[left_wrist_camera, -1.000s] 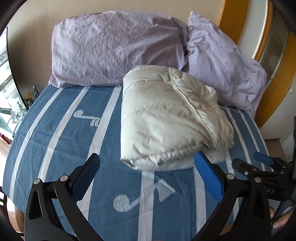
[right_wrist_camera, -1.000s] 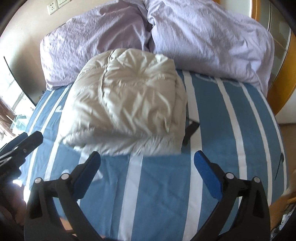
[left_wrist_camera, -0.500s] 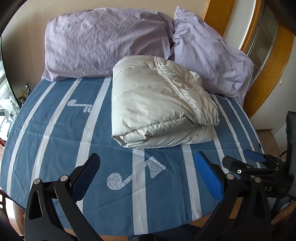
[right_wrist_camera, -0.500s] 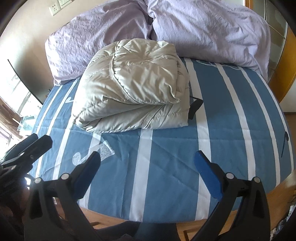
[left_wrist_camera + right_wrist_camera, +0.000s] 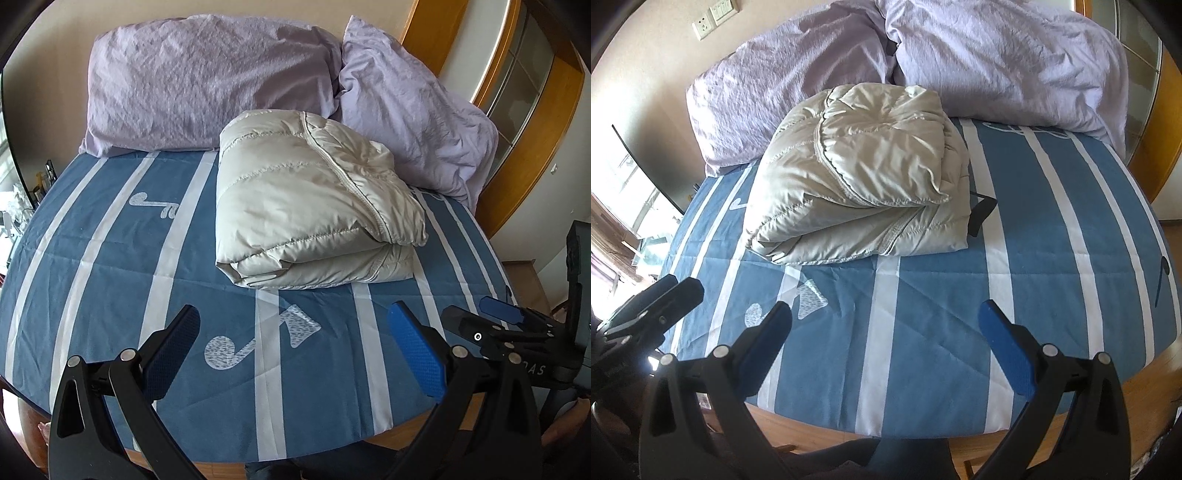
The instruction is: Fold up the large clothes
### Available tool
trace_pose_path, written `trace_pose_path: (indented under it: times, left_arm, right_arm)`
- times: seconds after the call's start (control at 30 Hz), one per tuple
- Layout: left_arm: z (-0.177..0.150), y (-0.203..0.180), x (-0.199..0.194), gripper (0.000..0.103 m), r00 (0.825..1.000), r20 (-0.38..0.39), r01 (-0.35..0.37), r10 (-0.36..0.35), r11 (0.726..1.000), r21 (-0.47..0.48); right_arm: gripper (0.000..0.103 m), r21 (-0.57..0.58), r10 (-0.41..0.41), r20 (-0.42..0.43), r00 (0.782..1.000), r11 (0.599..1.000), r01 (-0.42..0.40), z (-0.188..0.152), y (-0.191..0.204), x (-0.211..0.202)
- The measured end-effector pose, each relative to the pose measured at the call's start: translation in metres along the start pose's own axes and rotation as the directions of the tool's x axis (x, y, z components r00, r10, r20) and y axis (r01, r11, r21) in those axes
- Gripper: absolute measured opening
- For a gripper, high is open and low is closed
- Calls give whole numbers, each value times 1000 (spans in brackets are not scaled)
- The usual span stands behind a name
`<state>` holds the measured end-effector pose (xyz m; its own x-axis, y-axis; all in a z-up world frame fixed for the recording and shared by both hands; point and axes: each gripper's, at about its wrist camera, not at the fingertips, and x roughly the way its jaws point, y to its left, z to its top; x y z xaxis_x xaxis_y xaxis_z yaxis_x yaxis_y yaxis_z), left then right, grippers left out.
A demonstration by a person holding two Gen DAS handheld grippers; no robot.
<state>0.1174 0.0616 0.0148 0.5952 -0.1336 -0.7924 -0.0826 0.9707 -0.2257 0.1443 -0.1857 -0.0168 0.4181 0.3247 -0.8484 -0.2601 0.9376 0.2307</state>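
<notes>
Since the puffy jacket [image 5: 310, 206] sits folded in a compact bundle mid-bed, near the pillows [image 5: 207, 81], job looks done; left gripper [image 5: 295, 350] & right gripper [image 5: 886, 350] hang over the bedsheet [image 5: 960, 314], both spread wide, holding nothing.

Home bedroom. A bed [image 5: 110, 258] with a blue, white-striped sheet printed with music notes lay ahead of the claws; two wrinkled lilac pillows [image 5: 207, 88] leaned against a beige wall at its far end. A wall socket and switch plate [image 5: 713, 18] sat up-left, a wood-framed glass door [image 5: 517, 92] far right, a bright window [image 5: 624, 221] left.
</notes>
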Motion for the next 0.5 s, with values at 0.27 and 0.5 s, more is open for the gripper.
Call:
trace_pose_path:
  times: [0.27,0.5]
  left_arm:
    - [0,-3,-1,102,1000,5,2,-2,1000,4]
    - [0,-4,0,102,1000,3,2,-2,1000,6]
  right_arm:
    - [101,3,9,9,1000,1000,-9,-1,-1,-1]
    - [101,4,12,4,1000,1000,-12,0,1,0]
